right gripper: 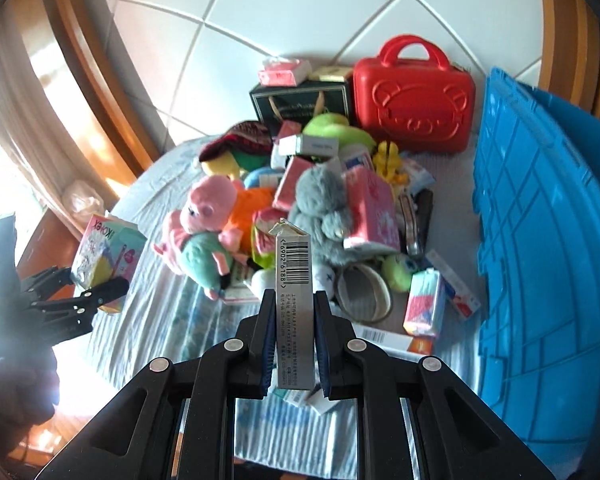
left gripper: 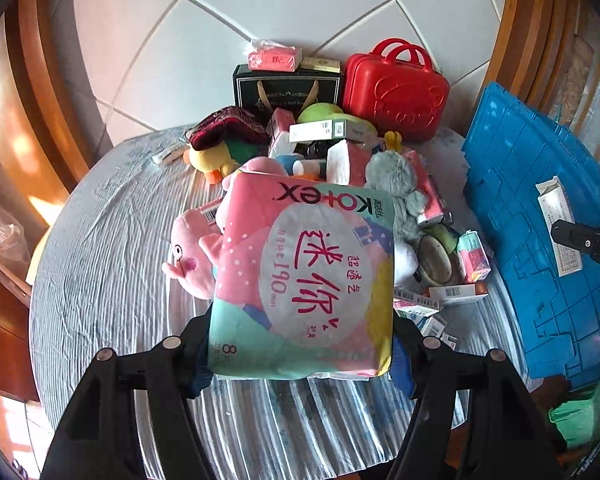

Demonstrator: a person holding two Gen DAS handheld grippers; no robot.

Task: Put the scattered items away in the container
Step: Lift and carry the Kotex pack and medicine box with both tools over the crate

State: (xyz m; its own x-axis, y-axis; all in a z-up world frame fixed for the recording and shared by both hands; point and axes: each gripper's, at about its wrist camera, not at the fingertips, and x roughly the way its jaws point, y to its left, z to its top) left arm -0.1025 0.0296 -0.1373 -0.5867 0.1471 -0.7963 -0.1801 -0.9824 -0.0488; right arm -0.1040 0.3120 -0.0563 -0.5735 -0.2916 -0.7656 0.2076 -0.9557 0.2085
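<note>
My left gripper is shut on a pink and mint Kotex pack and holds it above the striped tablecloth. The same pack and left gripper show at the left of the right wrist view. My right gripper is shut on a slim silver barcode box, held upright. That box shows in the left wrist view over the blue crate. The blue crate stands at the right.
A heap of plush toys, tissue packs and small boxes lies mid-table. A red bear case and a black gift bag stand at the back. A wooden wall curves round the left.
</note>
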